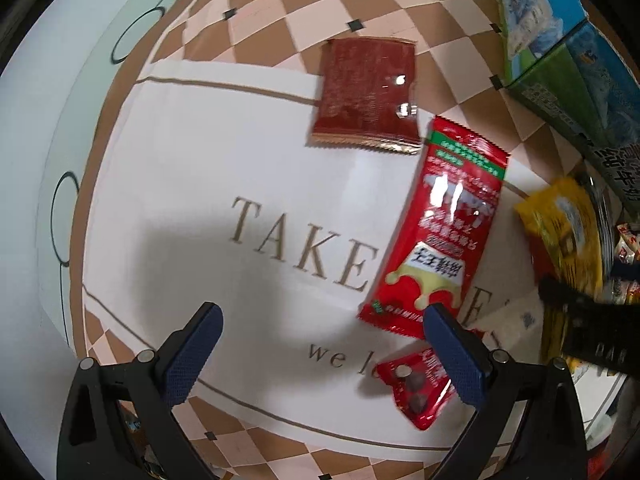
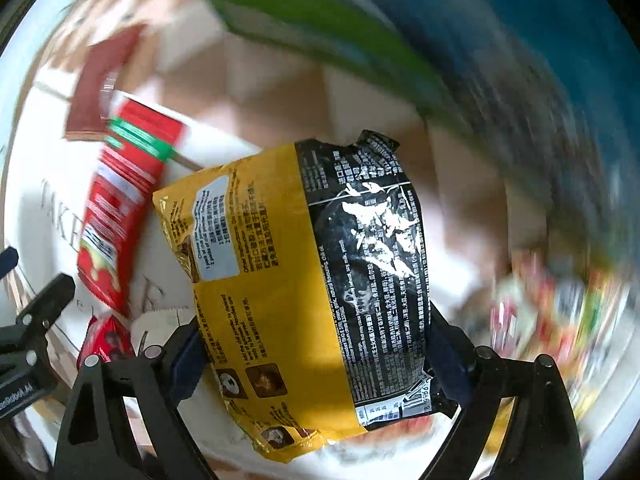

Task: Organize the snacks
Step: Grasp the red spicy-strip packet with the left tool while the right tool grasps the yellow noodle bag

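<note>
Checkered tablecloth (image 1: 280, 8) lies under our red packet (image 1: 440, 232) and brown sachet (image 1: 366, 96). Our left gripper (image 1: 322, 336) hangs spread wide above it, while our right gripper (image 2: 316, 352) pinches a yellow-and-black noodle bag (image 2: 304, 280).

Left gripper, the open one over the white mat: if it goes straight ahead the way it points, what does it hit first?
Probably the white printed mat: the left gripper is open, holding nothing, angled down at bare mat near the lettering. The long red snack packet lies just beside its right finger, so it might brush that; depth is unclear.
</note>
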The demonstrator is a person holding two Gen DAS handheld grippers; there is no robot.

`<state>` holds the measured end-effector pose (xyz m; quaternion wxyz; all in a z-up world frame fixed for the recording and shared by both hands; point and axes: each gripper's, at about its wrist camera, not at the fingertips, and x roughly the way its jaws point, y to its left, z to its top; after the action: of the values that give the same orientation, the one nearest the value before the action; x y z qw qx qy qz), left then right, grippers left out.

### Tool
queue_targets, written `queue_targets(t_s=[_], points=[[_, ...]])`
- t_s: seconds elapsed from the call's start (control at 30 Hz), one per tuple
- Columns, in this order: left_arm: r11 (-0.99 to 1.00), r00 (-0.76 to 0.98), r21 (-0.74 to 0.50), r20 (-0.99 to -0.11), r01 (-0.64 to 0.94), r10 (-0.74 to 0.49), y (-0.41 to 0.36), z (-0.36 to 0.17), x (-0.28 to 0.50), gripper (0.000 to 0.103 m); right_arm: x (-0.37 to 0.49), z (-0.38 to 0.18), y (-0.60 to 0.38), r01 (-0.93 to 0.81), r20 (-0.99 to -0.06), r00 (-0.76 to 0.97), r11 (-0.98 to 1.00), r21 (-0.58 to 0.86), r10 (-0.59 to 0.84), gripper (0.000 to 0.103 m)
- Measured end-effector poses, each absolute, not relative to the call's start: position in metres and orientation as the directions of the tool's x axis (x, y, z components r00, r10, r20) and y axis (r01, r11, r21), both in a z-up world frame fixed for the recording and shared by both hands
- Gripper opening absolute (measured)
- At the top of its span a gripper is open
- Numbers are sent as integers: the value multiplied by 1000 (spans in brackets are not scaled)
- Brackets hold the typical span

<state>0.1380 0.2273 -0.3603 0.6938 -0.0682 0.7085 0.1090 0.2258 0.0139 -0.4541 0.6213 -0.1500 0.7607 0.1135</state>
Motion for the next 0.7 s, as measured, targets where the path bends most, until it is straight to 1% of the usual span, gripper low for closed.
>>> queue_targets(t_s=[0.13, 0.2, 0.3, 0.37, 0.47, 0.53, 0.57, 0.6, 0.63, 0.7], points=[[979, -31, 54, -998, -195, 49, 216, -369, 153, 103, 216, -462, -31, -181, -966, -251, 983, -8, -54, 95], [984, -42, 56, -998, -171, 50, 210, -377, 165, 103, 215, -465, -46, -118, -960, -279, 993, 29, -5, 96], [990, -55, 52, -997, -132, 45, 201, -392, 178, 103, 215, -460, -71, -99, -960, -281, 994, 48, 18, 96], [993, -53, 27, -998, -112, 21, 196, -399, 187, 103, 218, -451, -89, -98, -966, -259, 994, 50, 23, 96], [997, -41, 25, -999, -74, 22, 186, -403, 196, 93, 214, -439, -113, -101, -970, -241, 993, 57, 31, 96], [998, -25, -6, -1000, -65, -7, 181, -403, 200, 75, 214, -430, -133, -97, -971, -234, 993, 66, 42, 97], [998, -25, -10, -1000, -63, -11, 180, -402, 201, 70, 214, -426, -135, -99, -972, -232, 993, 69, 44, 97], [998, -16, -10, -1000, -55, -10, 178, -400, 200, 56, 213, -425, -135, -99, -971, -234, 993, 70, 45, 97], [999, -14, -1, -1000, -44, -2, 177, -399, 199, 51, 210, -431, -126, -92, -971, -235, 993, 73, 50, 98], [999, -16, 4, -1000, -37, 3, 175, -402, 199, 50, 221, -426, -116, -69, -970, -235, 994, 84, 65, 99]])
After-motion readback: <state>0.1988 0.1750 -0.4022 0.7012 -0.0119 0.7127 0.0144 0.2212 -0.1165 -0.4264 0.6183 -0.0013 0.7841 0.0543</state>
